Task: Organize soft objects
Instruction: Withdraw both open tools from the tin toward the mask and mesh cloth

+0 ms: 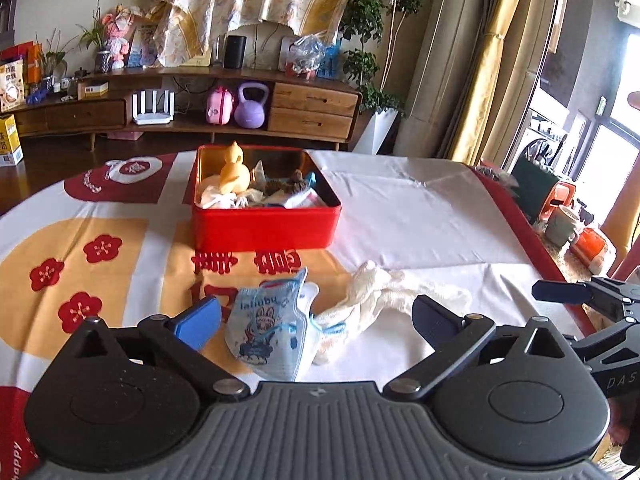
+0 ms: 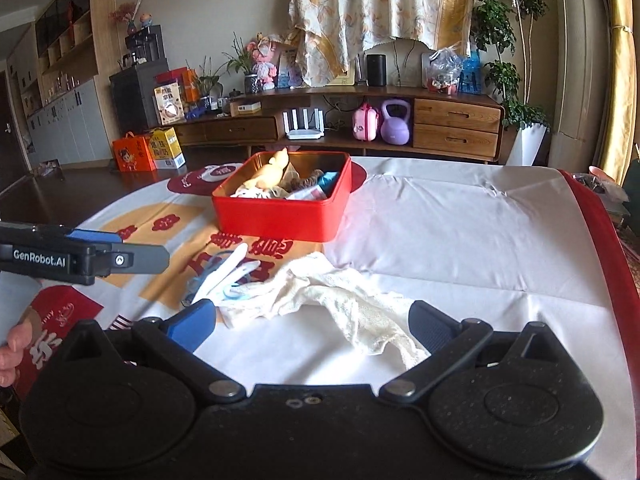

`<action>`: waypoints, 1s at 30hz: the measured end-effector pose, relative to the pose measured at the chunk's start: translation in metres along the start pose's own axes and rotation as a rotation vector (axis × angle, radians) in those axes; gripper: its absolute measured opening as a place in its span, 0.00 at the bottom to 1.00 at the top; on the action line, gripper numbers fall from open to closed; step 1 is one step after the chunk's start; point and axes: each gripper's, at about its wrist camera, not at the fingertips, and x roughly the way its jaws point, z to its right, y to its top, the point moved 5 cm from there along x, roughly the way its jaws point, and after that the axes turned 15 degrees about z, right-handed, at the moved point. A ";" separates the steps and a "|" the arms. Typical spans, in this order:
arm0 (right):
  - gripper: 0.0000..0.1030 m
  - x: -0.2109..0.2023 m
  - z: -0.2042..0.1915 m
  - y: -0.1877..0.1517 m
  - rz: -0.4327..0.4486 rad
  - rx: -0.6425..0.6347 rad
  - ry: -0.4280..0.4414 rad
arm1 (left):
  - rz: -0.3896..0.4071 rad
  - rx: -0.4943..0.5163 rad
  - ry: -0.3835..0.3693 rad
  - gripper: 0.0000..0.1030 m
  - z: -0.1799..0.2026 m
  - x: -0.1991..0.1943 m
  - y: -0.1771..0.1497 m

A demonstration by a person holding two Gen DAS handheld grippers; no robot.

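**Over the table: both grippers spread wide**

Between the spread fingers of the left gripper (image 1: 316, 318), nothing is gripped; a child's mask (image 1: 266, 330) is framed. A cream cloth (image 2: 348, 300) is framed by the wide right gripper (image 2: 312, 322). Beyond, a red tin (image 1: 266, 224) of soft things is seen on the tablecloth (image 1: 420, 216).

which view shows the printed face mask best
The left wrist view: the face mask lies front-on between the open fingers, its rabbit print readable. The right wrist view shows it only edge-on, print hidden, partly behind the white cloth.
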 end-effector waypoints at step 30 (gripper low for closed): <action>0.96 0.101 0.017 -0.019 -0.141 -0.102 0.023 | -0.142 0.081 0.075 0.99 -0.026 0.072 -0.067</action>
